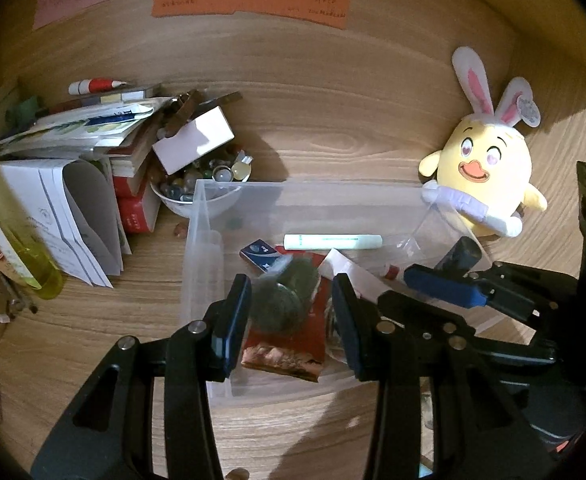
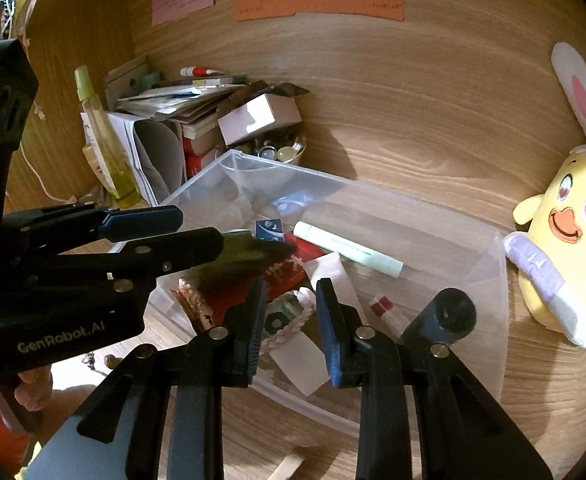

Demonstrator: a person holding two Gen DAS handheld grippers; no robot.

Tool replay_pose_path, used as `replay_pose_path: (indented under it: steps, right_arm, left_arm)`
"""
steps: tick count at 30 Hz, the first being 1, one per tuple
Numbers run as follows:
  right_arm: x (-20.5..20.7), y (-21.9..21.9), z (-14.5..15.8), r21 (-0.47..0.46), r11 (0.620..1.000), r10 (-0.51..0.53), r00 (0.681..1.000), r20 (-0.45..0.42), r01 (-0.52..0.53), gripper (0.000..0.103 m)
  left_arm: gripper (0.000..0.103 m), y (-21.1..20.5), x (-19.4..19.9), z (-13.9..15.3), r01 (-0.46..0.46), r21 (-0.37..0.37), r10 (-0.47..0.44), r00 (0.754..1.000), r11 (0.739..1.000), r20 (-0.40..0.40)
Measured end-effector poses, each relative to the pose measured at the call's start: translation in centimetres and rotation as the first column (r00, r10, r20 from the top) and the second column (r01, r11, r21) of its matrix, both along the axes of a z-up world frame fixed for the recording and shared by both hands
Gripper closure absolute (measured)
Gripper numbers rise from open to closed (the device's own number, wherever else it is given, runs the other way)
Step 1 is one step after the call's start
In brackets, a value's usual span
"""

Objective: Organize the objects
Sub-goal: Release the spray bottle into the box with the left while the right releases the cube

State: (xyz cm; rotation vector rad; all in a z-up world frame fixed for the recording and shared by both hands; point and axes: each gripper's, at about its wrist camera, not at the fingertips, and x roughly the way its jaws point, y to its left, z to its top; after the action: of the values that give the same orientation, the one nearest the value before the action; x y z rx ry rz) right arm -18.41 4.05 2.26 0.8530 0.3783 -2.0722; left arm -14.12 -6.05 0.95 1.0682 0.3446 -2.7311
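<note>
1. The left gripper (image 1: 291,316) hangs over the clear bin (image 1: 197,248), jaws spread around a blurred green-grey object (image 1: 285,296) without clearly touching it.
2. The right gripper (image 2: 289,326) hangs over the bin's near right part, jaws spread and holding nothing.
3. A pale tube (image 1: 333,241) lies at the bin's far side.
4. A plush chick (image 1: 489,164) sits right of the bin.

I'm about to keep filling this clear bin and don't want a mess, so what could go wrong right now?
1. The left gripper is open above the clear bin with a blurred dark green object between its fingers; it looks mid-drop and could bounce or land on the pale green tube.
2. The right gripper hangs open close beside the left one over the same bin, so the two could collide.
3. The bowl of trinkets touches the bin's far corner; nudging the bin might tip it.
</note>
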Motion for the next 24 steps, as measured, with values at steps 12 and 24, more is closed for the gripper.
replay_pose_path:
  steps: [12,24]
  right_arm:
    - [1.7,3.0,2.5,-0.050,0.998,-0.046,0.998,-0.048,0.044,0.049]
    - [4.0,6.2,3.8,-0.083,0.993,-0.089,0.993,-0.077,0.082,0.032]
  left_arm:
    - [0.037,0.8,2.6,2.3,-0.009,-0.045,0.006,0.997,0.999,-0.073]
    - [0.032,1.7,6.9,3.4,-0.001,-0.037,-0.004,0.992,0.999,-0.126]
